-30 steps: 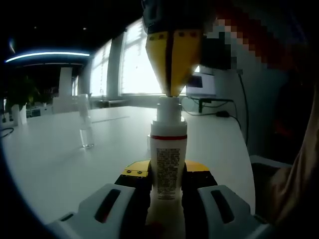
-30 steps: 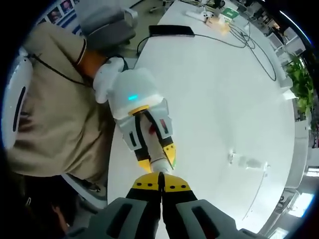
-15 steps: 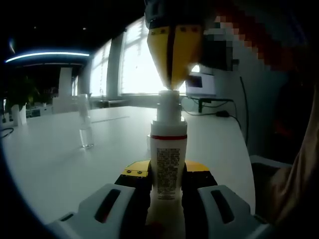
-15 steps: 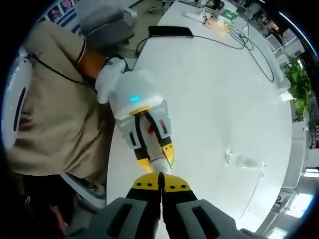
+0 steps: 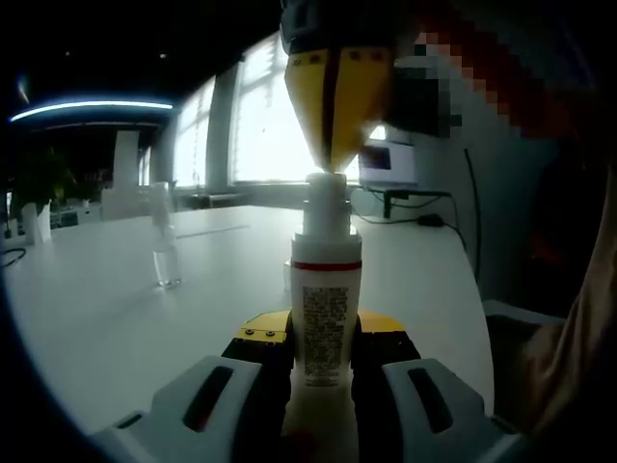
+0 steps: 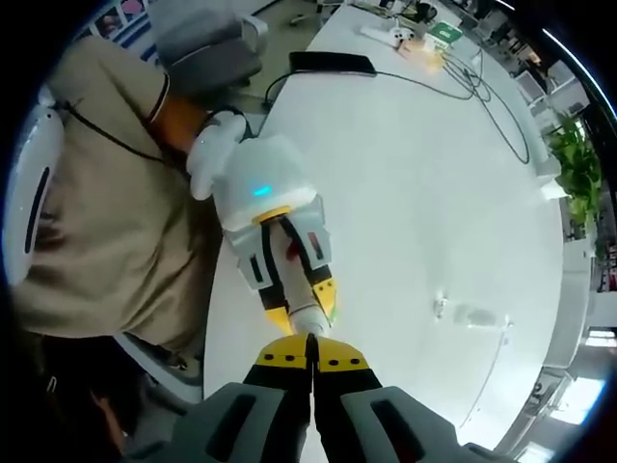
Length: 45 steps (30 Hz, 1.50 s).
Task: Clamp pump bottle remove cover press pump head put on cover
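Pump bottle (image 5: 326,318), mid-frame, looks light, stiff, slick; left gripper (image 5: 323,359) jaws pinch its body, the sensible hold. Right gripper (image 5: 335,164) jaws, pressed together, touch the pump head (image 5: 327,198)

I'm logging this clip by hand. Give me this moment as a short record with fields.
pump bottle: upright on the white table, clamped by the left hand-held gripper
right hand-held gripper: jaws shut, tip on the pump head
clear cover: standing apart on the table, left of the bottle
person: beside the table
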Available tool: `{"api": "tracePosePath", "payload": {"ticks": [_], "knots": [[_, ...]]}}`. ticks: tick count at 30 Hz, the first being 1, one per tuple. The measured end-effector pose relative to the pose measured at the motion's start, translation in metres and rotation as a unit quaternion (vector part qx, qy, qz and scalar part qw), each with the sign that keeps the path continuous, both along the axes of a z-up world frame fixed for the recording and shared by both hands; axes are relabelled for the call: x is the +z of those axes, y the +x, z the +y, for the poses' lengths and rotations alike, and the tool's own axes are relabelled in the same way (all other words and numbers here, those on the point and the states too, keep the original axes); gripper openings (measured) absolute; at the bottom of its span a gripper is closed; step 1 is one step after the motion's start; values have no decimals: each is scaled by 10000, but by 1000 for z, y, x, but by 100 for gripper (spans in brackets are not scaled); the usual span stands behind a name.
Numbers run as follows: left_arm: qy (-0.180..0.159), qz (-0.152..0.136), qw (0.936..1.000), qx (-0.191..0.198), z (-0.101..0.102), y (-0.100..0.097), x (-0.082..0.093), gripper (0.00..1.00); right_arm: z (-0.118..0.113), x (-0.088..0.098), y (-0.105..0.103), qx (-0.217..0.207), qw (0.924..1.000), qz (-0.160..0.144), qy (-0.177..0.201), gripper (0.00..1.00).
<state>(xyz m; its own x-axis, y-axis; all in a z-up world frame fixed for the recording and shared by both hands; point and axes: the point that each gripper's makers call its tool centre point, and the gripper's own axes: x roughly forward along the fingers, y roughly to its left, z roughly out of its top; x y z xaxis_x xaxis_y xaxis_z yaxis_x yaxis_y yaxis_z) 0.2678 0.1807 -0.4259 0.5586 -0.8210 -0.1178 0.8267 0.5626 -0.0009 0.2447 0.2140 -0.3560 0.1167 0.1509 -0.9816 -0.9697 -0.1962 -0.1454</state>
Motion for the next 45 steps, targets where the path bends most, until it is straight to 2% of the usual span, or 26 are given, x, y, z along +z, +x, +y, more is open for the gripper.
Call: {"api": "tracePosePath", "payload": {"ticks": [37, 45], "knots": [[8, -7, 10000, 16, 0, 0, 0, 14, 0, 0, 1, -75, 10000, -10, 63, 0], [11, -9, 10000, 22, 0, 0, 0, 14, -1, -4, 1, -194, 9998, 4, 55, 0]]}}
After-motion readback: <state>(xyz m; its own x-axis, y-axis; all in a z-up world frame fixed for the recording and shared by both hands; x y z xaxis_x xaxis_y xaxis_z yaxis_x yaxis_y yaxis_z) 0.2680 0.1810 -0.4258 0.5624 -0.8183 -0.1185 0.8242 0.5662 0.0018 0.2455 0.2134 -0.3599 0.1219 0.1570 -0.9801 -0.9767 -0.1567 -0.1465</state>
